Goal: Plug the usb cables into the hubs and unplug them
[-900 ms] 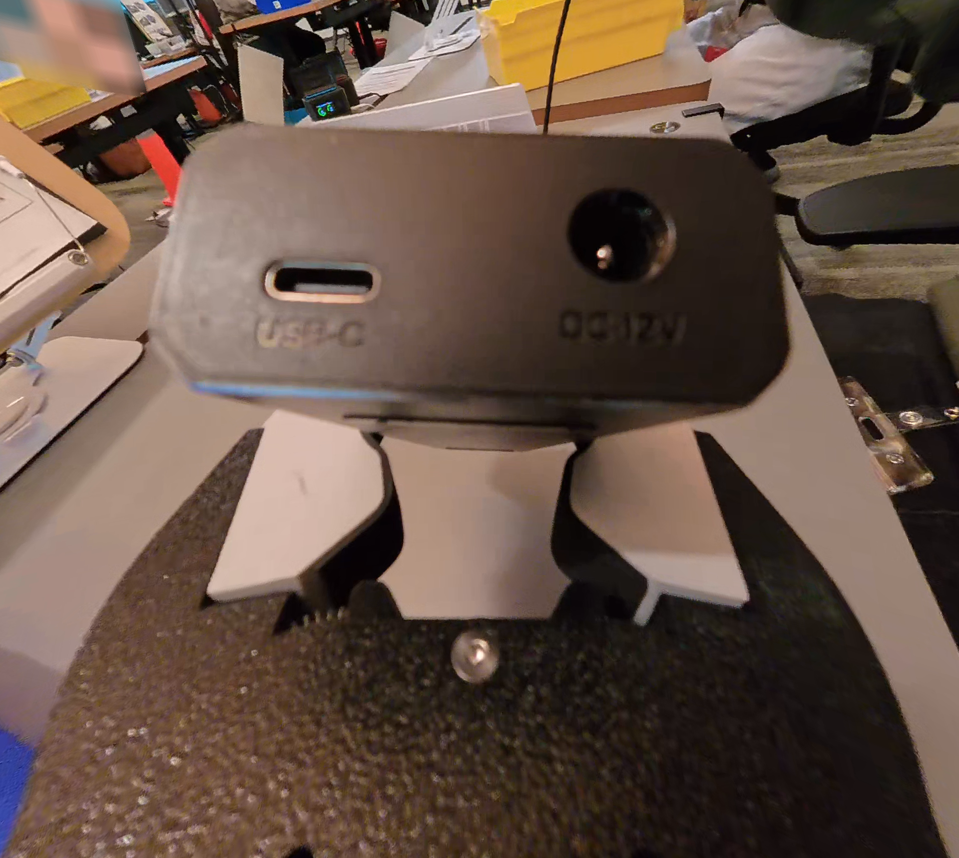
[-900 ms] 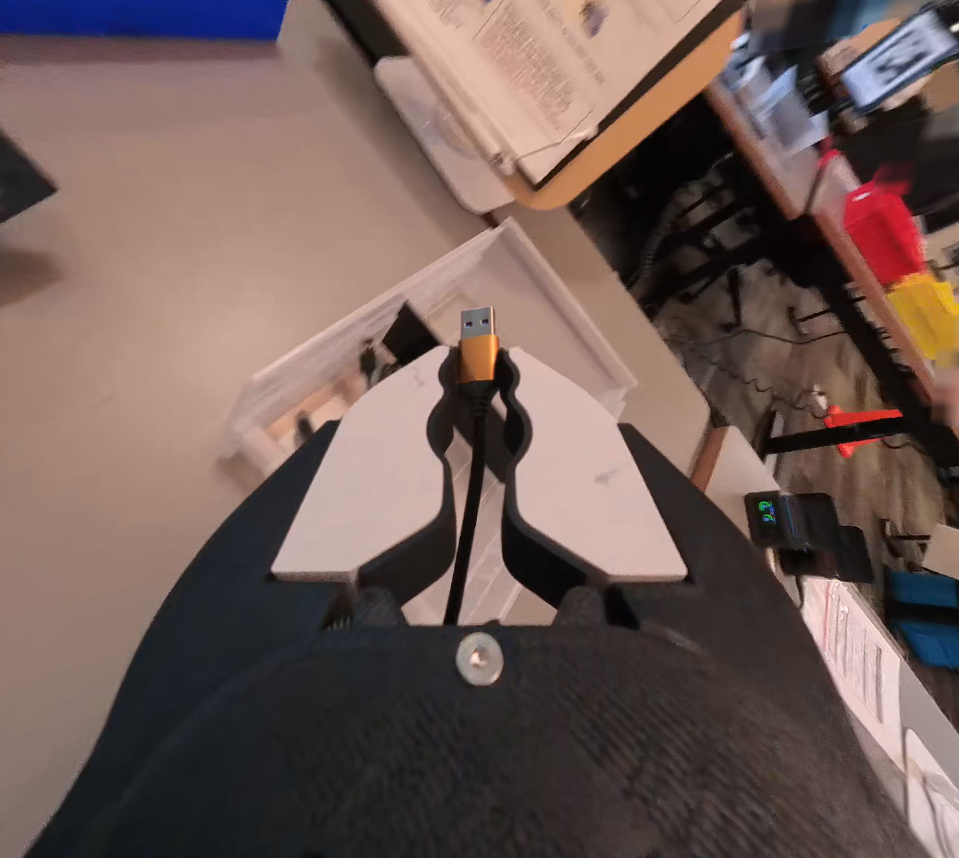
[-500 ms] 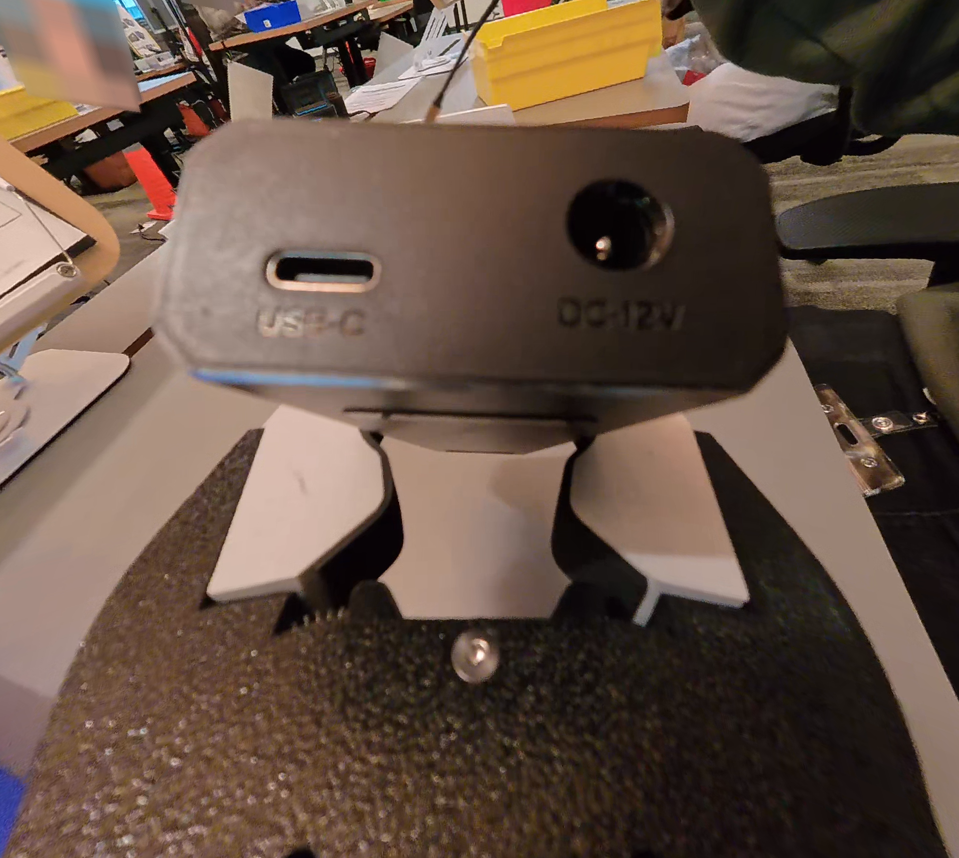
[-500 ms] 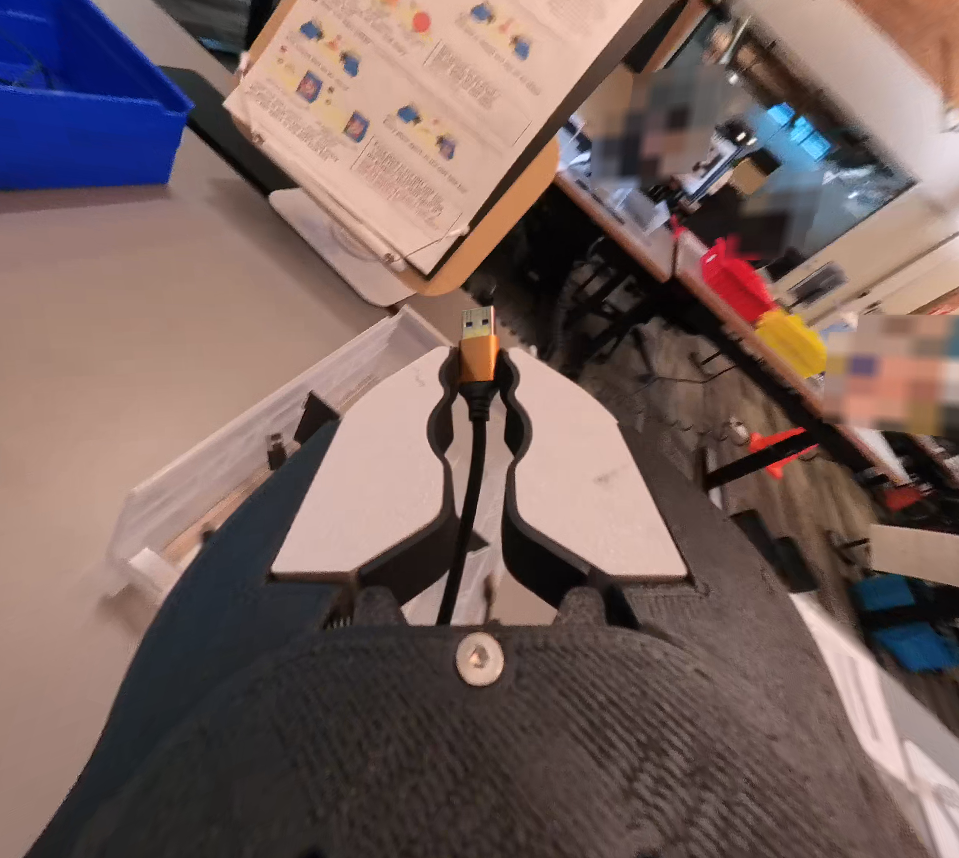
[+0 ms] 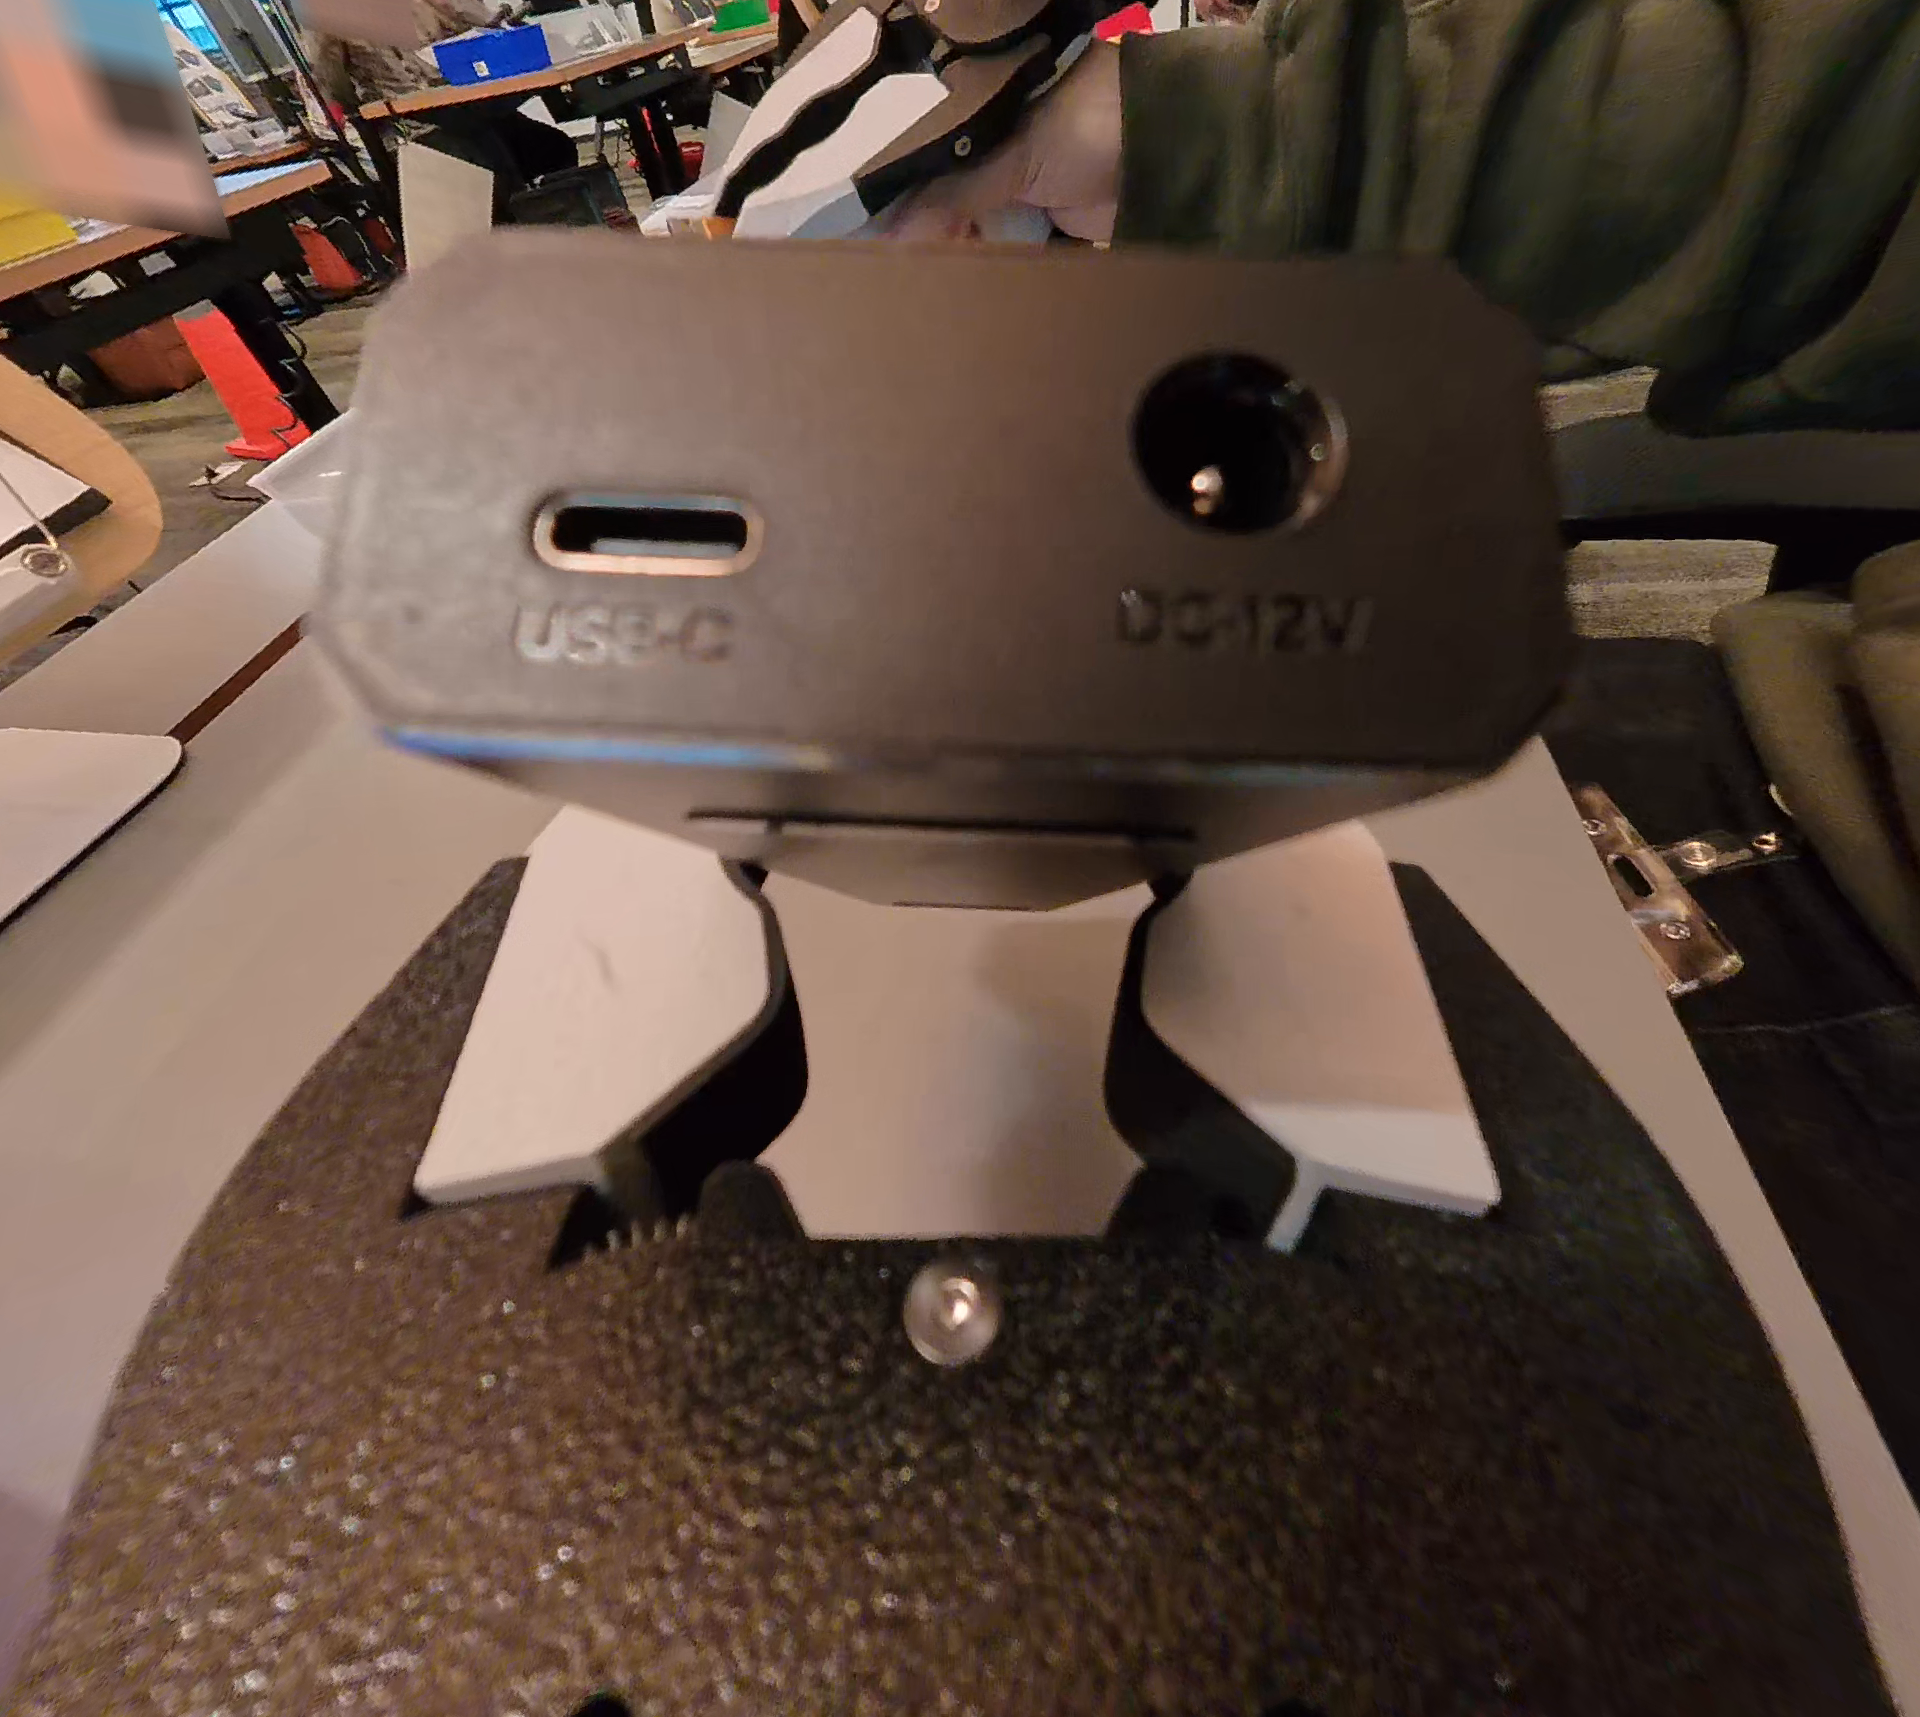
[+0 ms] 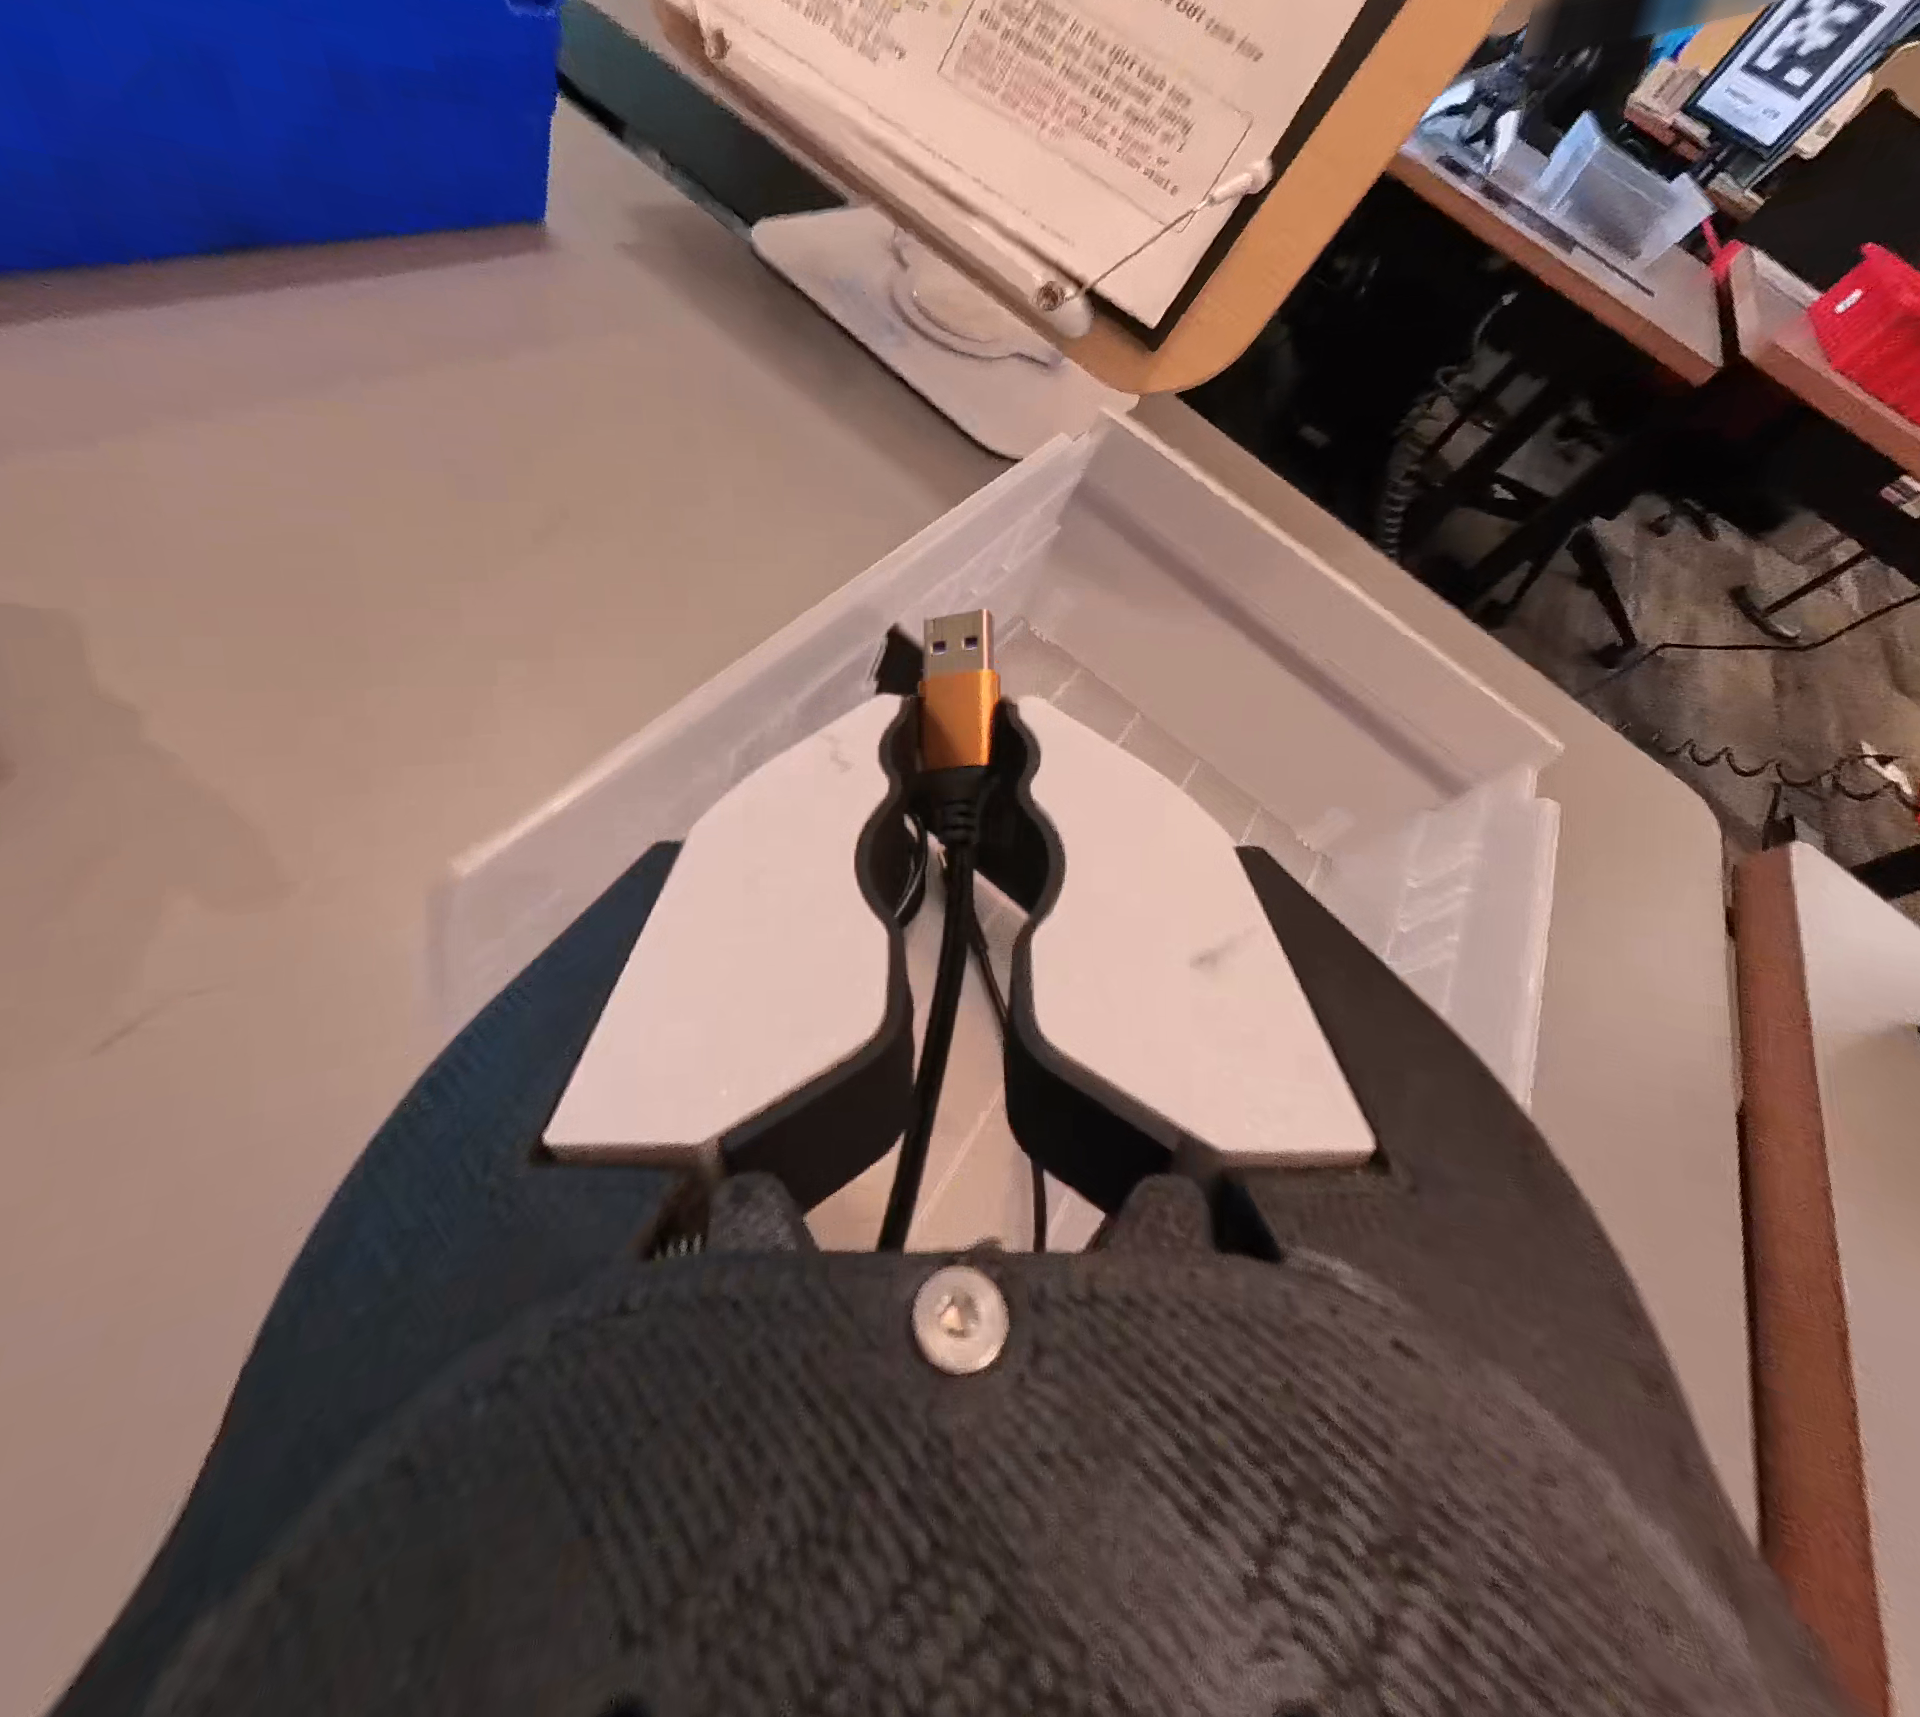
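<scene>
The plugging-in step is judged to be in hand, with nothing yet inserted. A dark hub (image 5: 935, 514) is being gripped from below by the left gripper (image 5: 956, 919), whose jaws are being kept closed on the underside of the hub; it is being held up above the near edge of the grey table (image 5: 260, 919), its end face with an oval port and a round socket being turned toward the camera. The fingertips themselves are being hidden by the hub body.

A USB cable (image 6: 940, 992) is being pinched by the right gripper (image 6: 958, 732), the jaws being kept narrow around the orange plug (image 6: 958, 717), whose metal tip is being pointed forward over a clear plastic tray (image 6: 1299, 628) sitting at the far right corner of the table, beside a document stand (image 6: 1039, 57). A blue bin (image 6: 260, 57) is being left at the far left.

In the left wrist view the right gripper (image 5: 821, 140) is being carried beyond the hub, tilted downward, on a green sleeve (image 5: 1455, 109) reaching in from the right.

The next move is judged to call for the plug being turned toward a matching port, which is not being shown here, and squared up before being pushed in.
</scene>
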